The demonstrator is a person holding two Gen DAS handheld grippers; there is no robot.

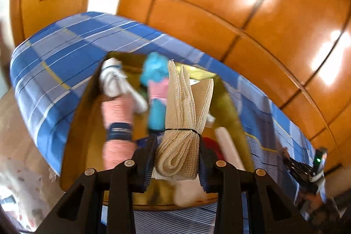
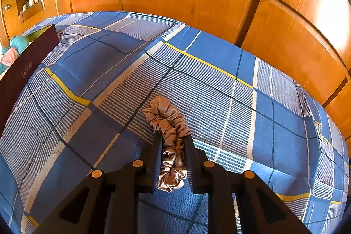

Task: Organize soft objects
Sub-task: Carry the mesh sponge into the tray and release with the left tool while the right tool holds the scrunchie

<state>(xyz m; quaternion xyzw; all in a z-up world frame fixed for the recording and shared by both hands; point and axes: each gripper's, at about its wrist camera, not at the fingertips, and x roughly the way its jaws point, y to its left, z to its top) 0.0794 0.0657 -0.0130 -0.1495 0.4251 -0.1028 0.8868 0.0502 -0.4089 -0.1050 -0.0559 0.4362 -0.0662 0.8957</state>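
Over the open cardboard box (image 1: pixel 85 115) on the blue plaid bed (image 2: pixel 208 71), your left gripper (image 1: pixel 177 146) clamps a tied mesh cloth roll (image 1: pixel 186 115), long axis toward 12 o'clock. Your right gripper (image 2: pixel 173 139) pinches a taupe satin scrunchie (image 2: pixel 169 124); the box lies at its 10 o'clock. The emblem on the box side is unreadable.
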